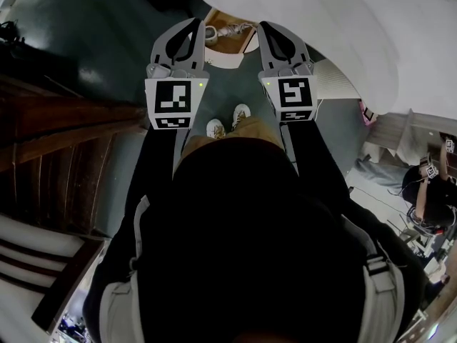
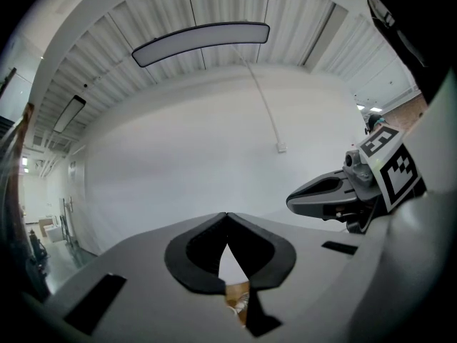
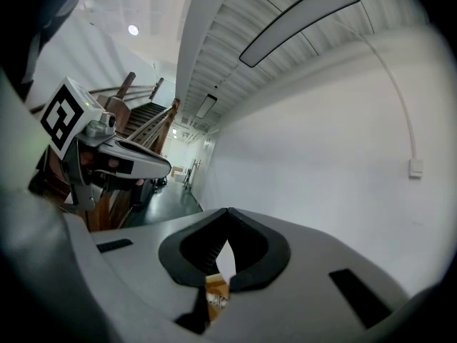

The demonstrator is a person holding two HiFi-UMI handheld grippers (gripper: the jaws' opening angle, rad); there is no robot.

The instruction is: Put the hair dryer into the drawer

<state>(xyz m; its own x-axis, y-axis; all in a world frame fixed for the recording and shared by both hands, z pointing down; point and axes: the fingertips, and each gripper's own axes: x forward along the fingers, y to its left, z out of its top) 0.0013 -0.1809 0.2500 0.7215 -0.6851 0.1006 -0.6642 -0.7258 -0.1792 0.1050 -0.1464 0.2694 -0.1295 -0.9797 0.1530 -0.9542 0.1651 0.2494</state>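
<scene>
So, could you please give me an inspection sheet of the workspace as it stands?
surface: dark glossy floor only
job's things: nothing seen
clutter: white shoe on brown board ahead
grippers: left gripper and right gripper, grey jaws together, empty
cables: thin white line down the white wall to a small box
surroundings: dark wooden staircase, another person at right

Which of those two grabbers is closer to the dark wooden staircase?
Left. The left gripper is on the wooden staircase's side, though not touching it. The right gripper sits beside the left one, farther away, toward the white wall.
</scene>
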